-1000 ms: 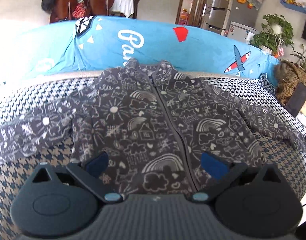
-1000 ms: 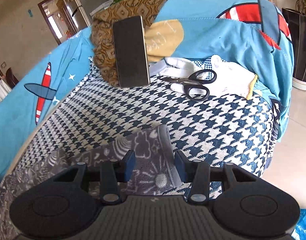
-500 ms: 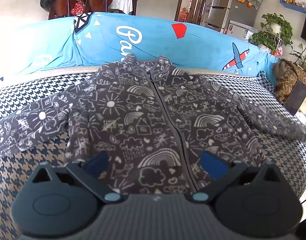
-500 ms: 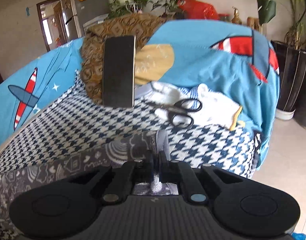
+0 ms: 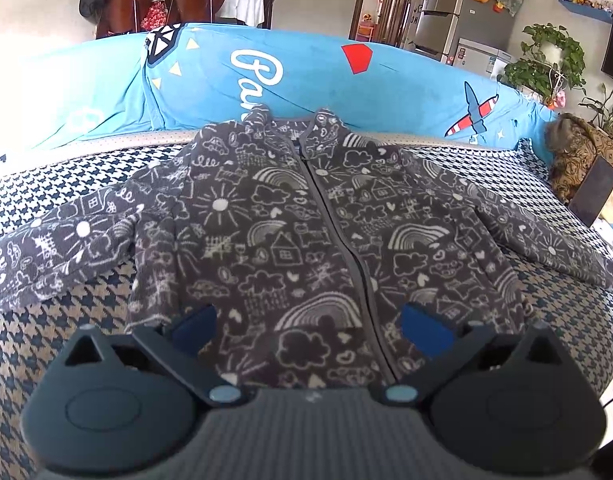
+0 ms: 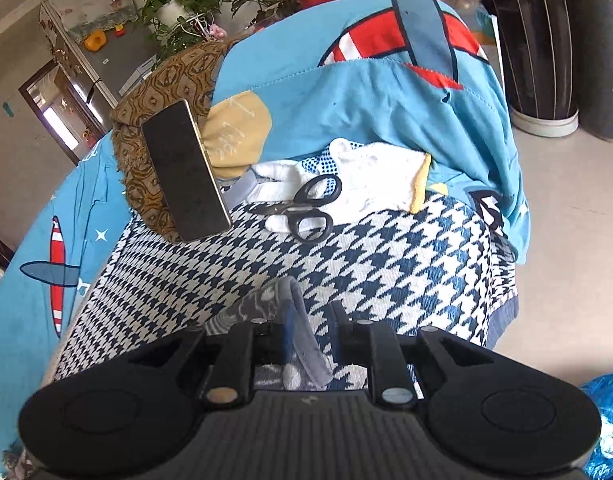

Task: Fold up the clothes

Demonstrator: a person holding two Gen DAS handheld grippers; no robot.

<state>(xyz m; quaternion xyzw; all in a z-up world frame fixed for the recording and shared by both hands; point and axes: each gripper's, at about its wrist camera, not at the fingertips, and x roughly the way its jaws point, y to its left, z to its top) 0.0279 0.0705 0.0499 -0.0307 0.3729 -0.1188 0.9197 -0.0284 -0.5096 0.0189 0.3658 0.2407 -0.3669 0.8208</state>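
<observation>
Grey fleece jacket (image 5: 306,240) is spread flat on the houndstooth sofa cover (image 6: 386,252). Its sleeve cuff (image 6: 282,312), clamped half a second earlier, now seems loosely held as the right gripper (image 6: 310,340) jaws reopen; left gripper (image 5: 306,320) jaws are kept wide apart.

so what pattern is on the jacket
Dark grey jacket with white doodles: rainbows, clouds, suns, houses. Clearest in the left wrist view.

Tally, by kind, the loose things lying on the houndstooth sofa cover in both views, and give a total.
Jacket: 1
Phone: 1
Scissors: 1
White gloves: 2, as far as the overlap lets me tell
Brown patterned cushion: 1
Total: 6
</observation>
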